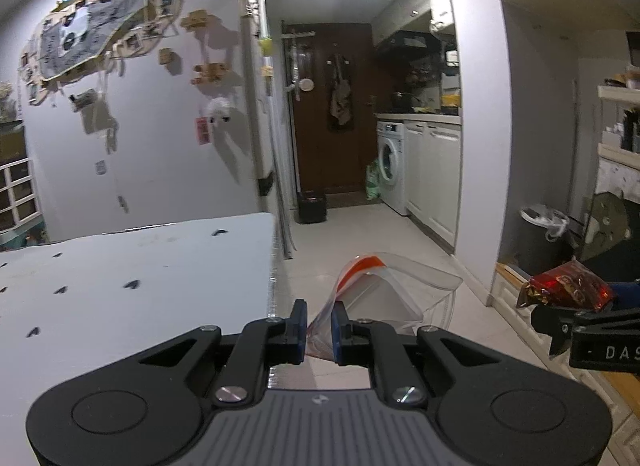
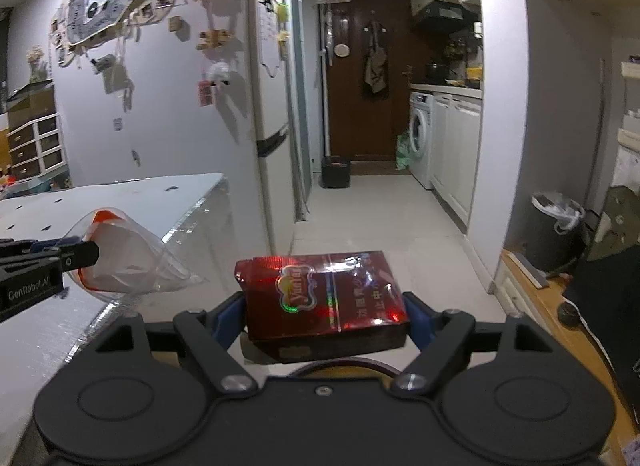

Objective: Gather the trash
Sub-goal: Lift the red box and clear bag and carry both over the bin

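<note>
Trash was already in both grippers. The clear plastic wrapper (image 1: 384, 290), orange along one edge, was pinched at its neck by the left gripper (image 1: 319, 330), whose jaws were pressed nearly together on the thin film, so the rest flared out loosely ahead over the floor just past the table (image 1: 140, 266) edge. The red cigarette pack (image 2: 324, 298) sat flat between the right gripper (image 2: 324, 314) pads, jaws spread wide because the pack is broad; it looked clamped across its sides. Both pieces seemed held clear of the table so they could be carried off together. Each gripper pointed forward and slightly downward, side by side, facing the hallway. A lined bin (image 2: 556, 229) stood on the floor to the right, probably the destination, though its opening was dim and hard to read.
</note>
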The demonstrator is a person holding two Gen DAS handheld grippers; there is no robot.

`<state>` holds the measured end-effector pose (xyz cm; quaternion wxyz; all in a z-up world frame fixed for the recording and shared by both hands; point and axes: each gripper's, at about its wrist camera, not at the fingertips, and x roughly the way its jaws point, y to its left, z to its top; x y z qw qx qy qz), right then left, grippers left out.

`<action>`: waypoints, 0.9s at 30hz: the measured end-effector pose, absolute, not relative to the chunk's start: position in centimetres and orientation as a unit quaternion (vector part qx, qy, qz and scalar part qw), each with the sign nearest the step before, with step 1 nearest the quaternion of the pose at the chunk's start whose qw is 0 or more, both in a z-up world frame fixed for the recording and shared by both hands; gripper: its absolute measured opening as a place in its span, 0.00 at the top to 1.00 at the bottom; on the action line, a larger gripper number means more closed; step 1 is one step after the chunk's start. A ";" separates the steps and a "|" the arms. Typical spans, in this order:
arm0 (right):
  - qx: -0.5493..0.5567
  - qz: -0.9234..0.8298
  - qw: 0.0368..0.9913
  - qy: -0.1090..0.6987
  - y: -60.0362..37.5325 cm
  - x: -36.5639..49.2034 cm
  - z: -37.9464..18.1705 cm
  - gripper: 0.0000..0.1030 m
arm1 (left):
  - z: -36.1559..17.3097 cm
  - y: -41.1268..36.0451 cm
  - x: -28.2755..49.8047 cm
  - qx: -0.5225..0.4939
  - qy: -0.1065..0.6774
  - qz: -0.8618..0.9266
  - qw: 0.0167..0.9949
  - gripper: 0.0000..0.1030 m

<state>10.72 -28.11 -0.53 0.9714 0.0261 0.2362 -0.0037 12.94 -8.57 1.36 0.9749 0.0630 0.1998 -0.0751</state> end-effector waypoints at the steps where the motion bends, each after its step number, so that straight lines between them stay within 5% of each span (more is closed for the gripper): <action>1: 0.028 -0.007 0.971 0.238 -28.6 10.7 -0.7 0.21 | 1.1 -9.1 13.1 0.064 0.202 -0.079 0.974 0.87; 14: 0.034 -0.036 0.955 0.294 -33.1 12.1 -5.6 0.21 | -4.0 -14.5 16.3 0.062 0.265 -0.126 0.954 0.87; 27: 0.009 -0.025 0.903 0.429 -34.2 17.4 -16.3 0.20 | -12.5 -17.3 21.7 0.059 0.365 -0.150 0.917 0.87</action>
